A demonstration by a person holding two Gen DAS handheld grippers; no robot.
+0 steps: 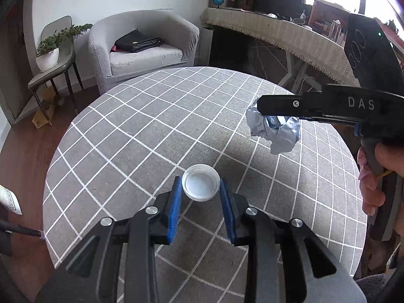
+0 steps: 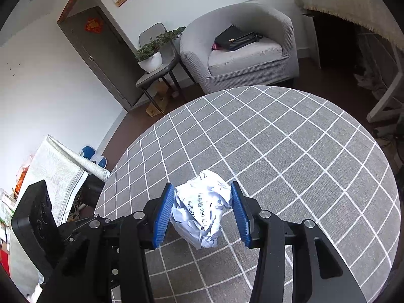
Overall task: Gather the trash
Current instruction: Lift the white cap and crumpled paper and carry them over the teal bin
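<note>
While your left gripper (image 1: 200, 188) looks down over the near edge of the round checked worktop (image 1: 141, 126), its blue pads sit against both sides of a white bottle cap (image 1: 201, 185), hollow side up. The jaws are drawn in narrow and clamped on the cap, which looks lifted just clear of the cloth, though I cannot be sure of the gap. Off toward the right edge of the worktop, your right gripper (image 1: 255, 111) reaches in from the side with a crumpled paper ball (image 1: 275, 132) hanging under its tip, and part of your hand (image 1: 373, 176) shows on the handle. Keep the cap level as you carry it; it is shallow and smooth, so a tilt or a slackened squeeze could let it slip out.

From the right wrist, the paper ball (image 2: 202, 212) sits between the two blue pads of the right gripper (image 2: 203, 210), about half open and pressing on the wad from both sides. The ball hangs over the near-left part of the worktop (image 2: 290, 151). It will squash rather than slide, so a steady squeeze is enough. No bin shows in either view, so find the trash container before you swing either hand off the worktop, and release one piece at a time.
</note>
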